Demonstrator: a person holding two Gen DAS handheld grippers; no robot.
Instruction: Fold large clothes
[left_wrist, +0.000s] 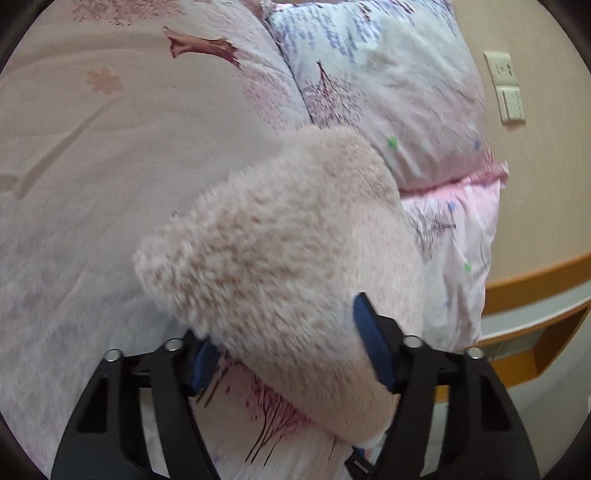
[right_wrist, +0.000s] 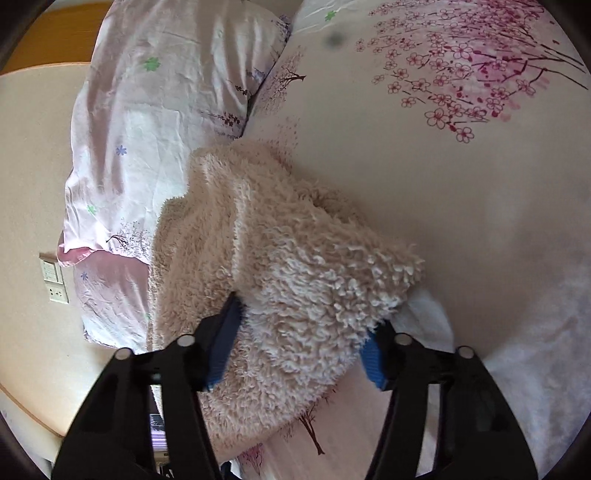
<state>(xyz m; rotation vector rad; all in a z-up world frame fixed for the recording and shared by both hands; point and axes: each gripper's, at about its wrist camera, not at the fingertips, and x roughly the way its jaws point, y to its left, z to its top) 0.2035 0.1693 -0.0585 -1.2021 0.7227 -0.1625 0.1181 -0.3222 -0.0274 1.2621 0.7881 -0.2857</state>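
Note:
A cream, fluffy fleece garment (left_wrist: 280, 240) lies bunched on the flowered bed cover (left_wrist: 110, 166). In the left wrist view my left gripper (left_wrist: 288, 354) has a thick fold of it between its blue pads, and both pads touch the pile. In the right wrist view the same fleece garment (right_wrist: 295, 266) fills the gap of my right gripper (right_wrist: 299, 350), whose blue pads press into it from both sides. A smooth white inner layer (right_wrist: 424, 314) shows under the fleece edge. The rest of the garment is hidden beneath the bunched part.
Two stacked pillows (left_wrist: 388, 92) in pale floral cases sit just beyond the garment, also the pillows (right_wrist: 155, 110) at upper left. The bed cover (right_wrist: 443, 166) stretches right. A wall socket panel (left_wrist: 506, 88) and a wooden ledge (left_wrist: 535, 280) lie beyond the bed.

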